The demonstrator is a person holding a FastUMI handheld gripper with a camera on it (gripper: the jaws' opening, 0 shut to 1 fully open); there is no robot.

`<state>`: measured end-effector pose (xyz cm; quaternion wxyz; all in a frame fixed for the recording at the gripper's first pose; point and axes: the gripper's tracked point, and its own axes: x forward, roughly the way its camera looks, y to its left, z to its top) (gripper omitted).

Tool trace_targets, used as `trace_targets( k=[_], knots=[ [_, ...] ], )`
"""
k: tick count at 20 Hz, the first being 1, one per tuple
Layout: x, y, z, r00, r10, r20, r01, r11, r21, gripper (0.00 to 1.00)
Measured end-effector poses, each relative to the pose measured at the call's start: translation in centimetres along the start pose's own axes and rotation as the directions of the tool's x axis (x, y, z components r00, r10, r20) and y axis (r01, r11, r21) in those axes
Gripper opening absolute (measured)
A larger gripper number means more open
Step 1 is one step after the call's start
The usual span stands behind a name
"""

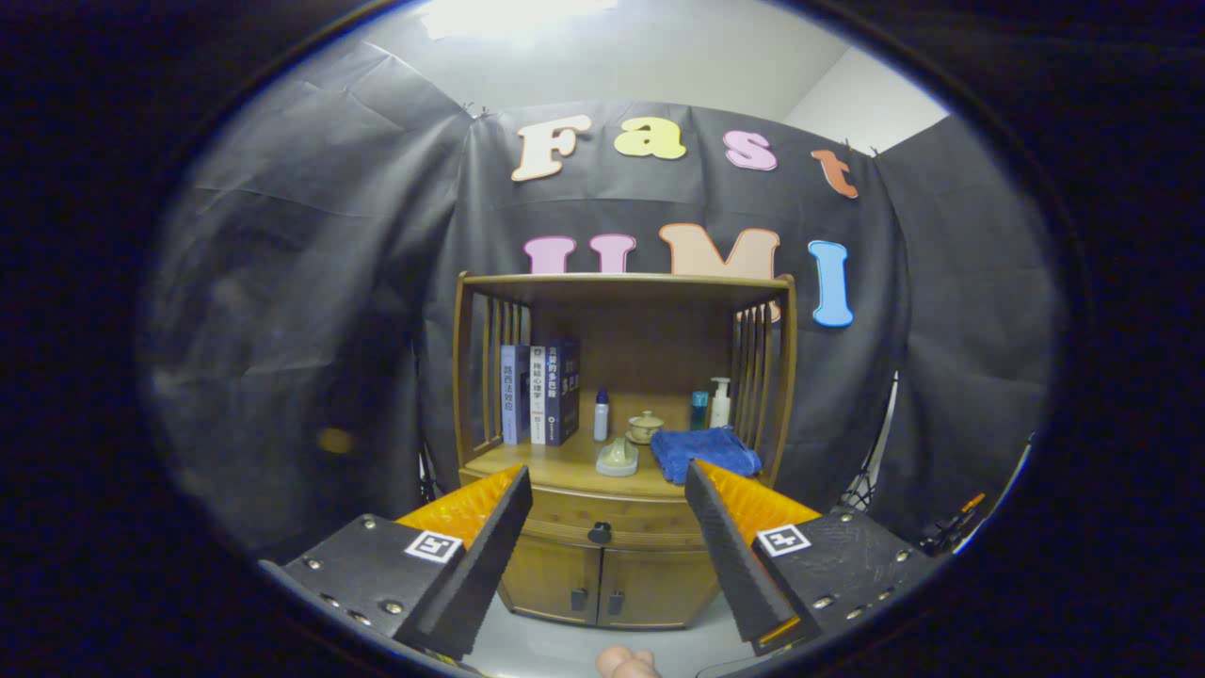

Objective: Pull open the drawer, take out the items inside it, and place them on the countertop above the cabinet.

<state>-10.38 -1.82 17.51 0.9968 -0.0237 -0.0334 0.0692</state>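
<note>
— Where are the jaws sitting right now?

— The gripper point(607, 499) is hanging in front of the wooden cabinet point(617, 574), jaws spread wide and gripping nothing. Its two orange-backed fingers point(471, 508) are framing the cabinet's front with open air between them.

— And the drawer?

— The drawer point(602, 523) is lying shut, straight ahead between the jaws, its dark knob point(600, 534) showing in the middle of the gap. Nothing is touching it. What it is holding I cannot tell.

— What about the table above it?

— The table point(527, 460) is sitting just beyond the fingertips, fenced by slatted side rails and roofed by a top shelf point(626, 281). Books point(541, 394) are standing upright toward the left finger's side, with bare wood showing in front of them. A small white bottle point(601, 417), a lidded cup point(646, 426) and a pale dish point(618, 458) are crowding the middle. A folded blue cloth point(704, 452) is lying toward the right finger, reaching near the front edge, with a teal bottle point(698, 410) and a pump bottle point(720, 403) behind it.

— Anything lower down?

— Two small doors point(598, 589) are standing closed below the drawer, and a hand point(626, 664) is peeking in beneath the jaws.
</note>
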Motion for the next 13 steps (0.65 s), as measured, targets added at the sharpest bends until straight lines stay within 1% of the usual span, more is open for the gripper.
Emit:
trace_targets(
  k=[8,13],
  knots=[
    [0.7,-1.5,-1.2,1.000,-0.016,-0.009,0.016,1.000,0.009,0.98],
    [1.4,-1.8,-3.2,0.998,-0.003,-0.057,0.006,0.999,0.052,0.98]
  ],
)
